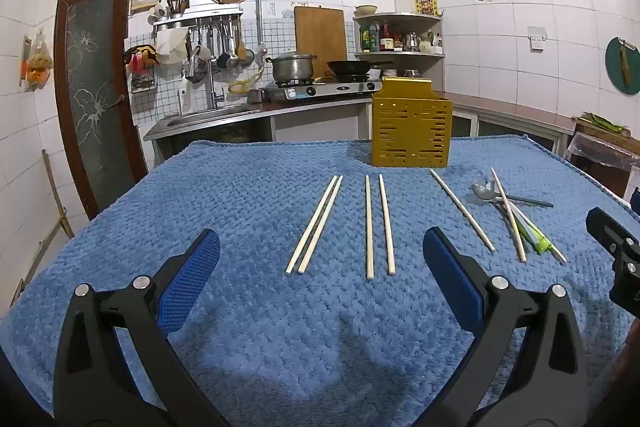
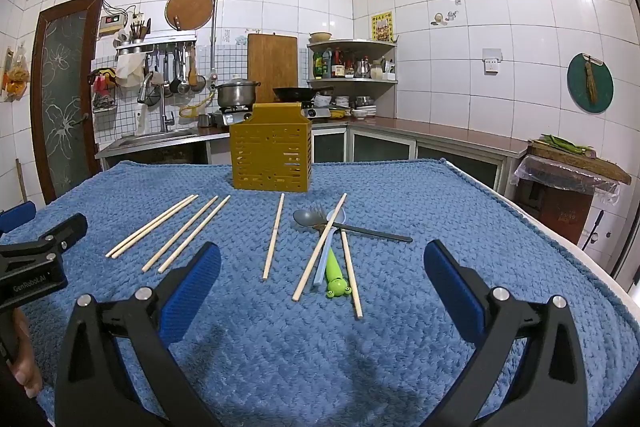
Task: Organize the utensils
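A yellow slotted utensil holder [image 1: 412, 131] [image 2: 270, 155] stands upright at the far side of a blue towel [image 1: 200, 195] [image 2: 460, 211]. In front of it lie two pairs of pale wooden chopsticks [image 1: 314, 225] [image 2: 152, 227] and a single one [image 1: 462, 215] [image 2: 273, 237]. To the right is a crossed heap: a grey spoon [image 2: 306, 218], a light-blue spoon [image 2: 328, 247], a green frog-headed utensil [image 2: 335, 275] and two more chopsticks. My left gripper [image 1: 320, 239] and my right gripper [image 2: 322, 250] hover open above the near part of the towel, with nothing between their blue pads.
The towel's right edge [image 2: 540, 227] drops off beside a plastic-covered wooden stand [image 2: 568, 183]. Behind the table run a sink counter [image 1: 208, 115], a stove with a pot [image 1: 294, 67] and a wok, and corner shelves. A hand [image 2: 24, 359] holds the left gripper's handle.
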